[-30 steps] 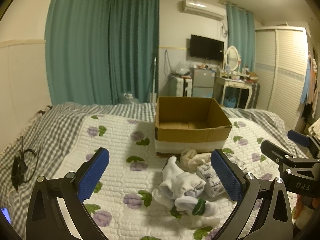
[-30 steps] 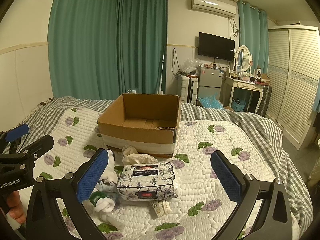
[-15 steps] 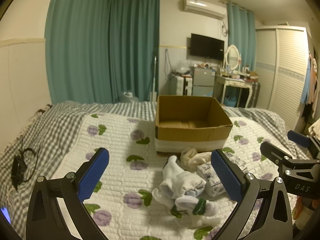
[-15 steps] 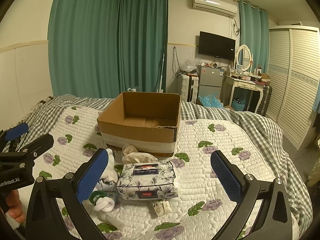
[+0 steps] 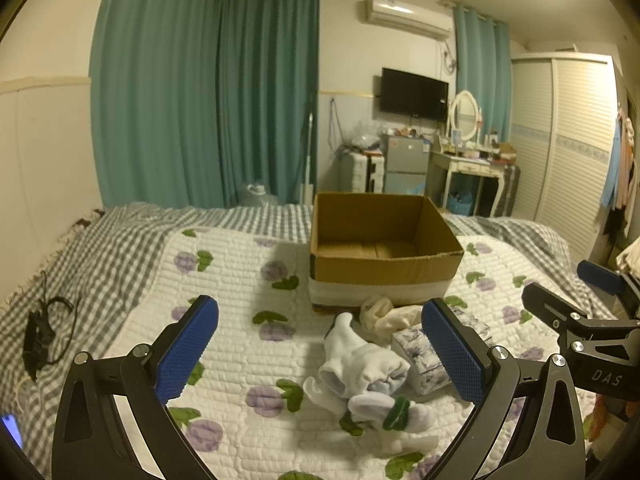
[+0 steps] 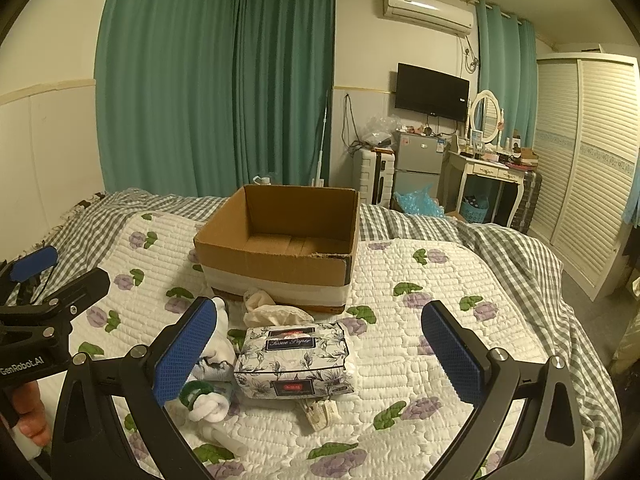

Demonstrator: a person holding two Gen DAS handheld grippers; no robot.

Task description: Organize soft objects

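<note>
An open, empty cardboard box (image 5: pixel 380 256) (image 6: pixel 280 256) stands on the quilted bed. In front of it lie white socks (image 5: pixel 360 368) (image 6: pixel 220 352), a sock with a green band (image 5: pixel 384 408) (image 6: pixel 200 396), a cream cloth (image 5: pixel 384 316) (image 6: pixel 272 308) and a floral tissue pack (image 6: pixel 296 360) (image 5: pixel 420 360). My left gripper (image 5: pixel 320 352) is open and empty above the bed, short of the socks. My right gripper (image 6: pixel 320 352) is open and empty, short of the tissue pack. Each gripper shows at the edge of the other's view.
The white quilt with purple flowers (image 6: pixel 420 280) lies over a grey checked blanket (image 5: pixel 100 248). A black cable (image 5: pixel 44 328) lies at the bed's left. Teal curtains, a dresser (image 6: pixel 488 172), a small fridge and a wardrobe stand behind the bed.
</note>
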